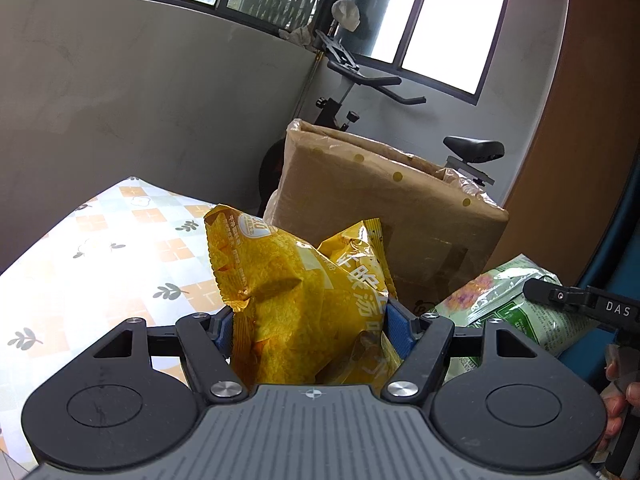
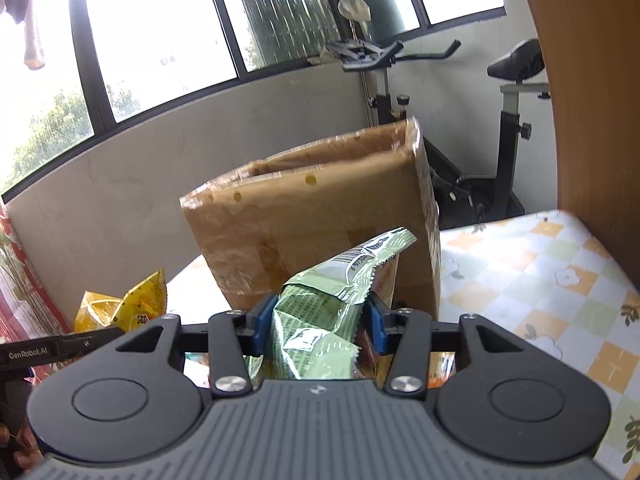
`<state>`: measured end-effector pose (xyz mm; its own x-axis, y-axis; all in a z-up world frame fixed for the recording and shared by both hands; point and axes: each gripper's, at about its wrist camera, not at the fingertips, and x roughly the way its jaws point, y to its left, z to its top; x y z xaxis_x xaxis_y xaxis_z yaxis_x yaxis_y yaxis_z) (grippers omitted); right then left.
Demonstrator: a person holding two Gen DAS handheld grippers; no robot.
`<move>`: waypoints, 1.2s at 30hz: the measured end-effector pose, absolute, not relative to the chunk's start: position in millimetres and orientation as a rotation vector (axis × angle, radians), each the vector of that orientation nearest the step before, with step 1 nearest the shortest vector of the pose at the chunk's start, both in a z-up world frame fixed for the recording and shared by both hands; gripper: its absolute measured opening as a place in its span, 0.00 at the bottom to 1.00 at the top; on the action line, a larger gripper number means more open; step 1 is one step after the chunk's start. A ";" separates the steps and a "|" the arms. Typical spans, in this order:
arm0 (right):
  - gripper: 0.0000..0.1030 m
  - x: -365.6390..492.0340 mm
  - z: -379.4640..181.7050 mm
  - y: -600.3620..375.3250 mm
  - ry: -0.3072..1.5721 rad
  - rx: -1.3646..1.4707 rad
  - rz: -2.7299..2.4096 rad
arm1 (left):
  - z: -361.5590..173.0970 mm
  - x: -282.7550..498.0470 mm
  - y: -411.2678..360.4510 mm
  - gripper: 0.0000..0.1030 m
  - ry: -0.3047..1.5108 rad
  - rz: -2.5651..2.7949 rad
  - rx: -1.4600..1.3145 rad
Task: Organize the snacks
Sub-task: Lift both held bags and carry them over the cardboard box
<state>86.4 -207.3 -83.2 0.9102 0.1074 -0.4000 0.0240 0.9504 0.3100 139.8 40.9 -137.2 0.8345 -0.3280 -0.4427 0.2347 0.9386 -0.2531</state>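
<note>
1. Between the jaws of the left gripper point(image 1: 312, 332) sits a yellow snack bag point(image 1: 296, 300), pinched at its lower part by the blue pads point(image 1: 396, 332); the bag stands up and puffs out above the fingers. The jaws are drawn in to the bag's width, holding it off the table.

2. Between the jaws of the right gripper point(image 2: 318, 328) is a green snack bag point(image 2: 320, 320), crumpled, its sealed end with the barcode poking up and to the right. These jaws too are closed on their packet.

3. Judged from this, the step in hand is the carry: both packets are lifted and face the box, neither yet released.

4. Just beyond both pairs of jaws stands the cardboard box point(image 2: 320, 216), upright on the patterned tablecloth point(image 2: 540, 272), its top open. Its inside is hidden from both views, so I cannot tell what it holds.

5. The next move likely calls for raising each bag above the box's rim, which stands higher than the jaws, then opening over the mouth one at a time so the bags do not collide.

6. Farther back, an exercise bike point(image 2: 500, 128) stands by the windows.
</note>
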 end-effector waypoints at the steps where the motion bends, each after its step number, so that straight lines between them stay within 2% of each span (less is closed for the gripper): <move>1: 0.47 85.7 -77.1 -207.7 0.411 0.313 0.048 | -132.5 139.5 41.3 0.71 0.491 -0.305 -0.190; 13: 0.47 105.7 17.0 -218.3 0.192 0.229 0.077 | -64.4 158.2 34.4 0.71 0.326 -0.350 -0.149; 21: 0.47 155.2 50.1 -227.2 0.113 0.162 0.068 | -24.4 195.3 10.3 0.71 0.246 -0.354 -0.116; 29: 0.46 232.7 47.0 -237.1 0.122 0.083 0.018 | -10.5 261.2 -30.1 0.71 0.225 -0.349 -0.064; 36: 0.46 286.8 3.9 -234.4 0.211 -0.001 0.013 | -27.7 302.3 -56.2 0.71 0.303 -0.351 -0.011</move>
